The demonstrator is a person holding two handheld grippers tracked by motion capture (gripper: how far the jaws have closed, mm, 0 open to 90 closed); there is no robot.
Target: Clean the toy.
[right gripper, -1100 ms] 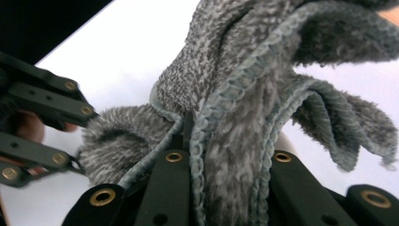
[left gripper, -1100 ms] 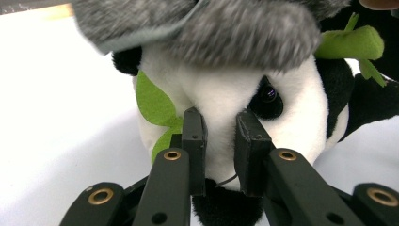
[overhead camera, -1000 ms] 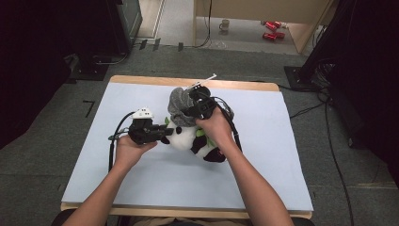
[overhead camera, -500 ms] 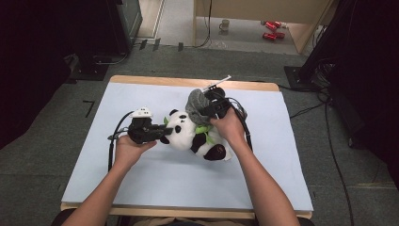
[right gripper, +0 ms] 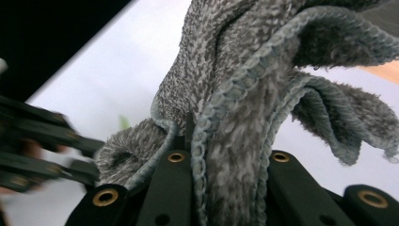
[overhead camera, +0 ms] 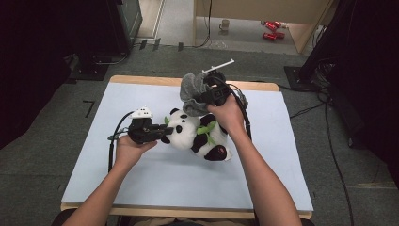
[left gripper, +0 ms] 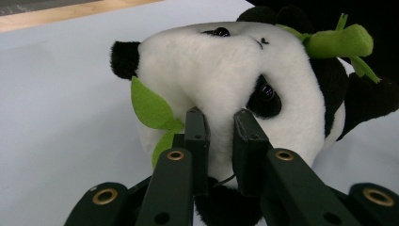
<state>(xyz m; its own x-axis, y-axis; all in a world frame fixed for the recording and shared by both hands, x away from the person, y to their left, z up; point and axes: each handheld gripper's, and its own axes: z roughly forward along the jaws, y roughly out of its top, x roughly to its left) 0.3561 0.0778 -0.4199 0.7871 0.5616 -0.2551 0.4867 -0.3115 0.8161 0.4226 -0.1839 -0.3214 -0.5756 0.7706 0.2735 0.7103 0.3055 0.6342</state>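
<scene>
Pinned toy panda [overhead camera: 197,134] on its side on the counter [overhead camera: 141,188], left gripper [left gripper: 221,127] fingers clamped on head fur to steady it. Kept grey cloth [overhead camera: 193,92] bunched in right gripper [right gripper: 226,155] fingers, pinched tight. Lifted cloth up and farther off the panda than a second before.

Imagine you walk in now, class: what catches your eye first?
A plush panda lies mid-table on the pale blue mat, its head pinched by the left tongs. Just behind it, the right tongs hold a bunched grey cloth lifted above the toy.
</scene>
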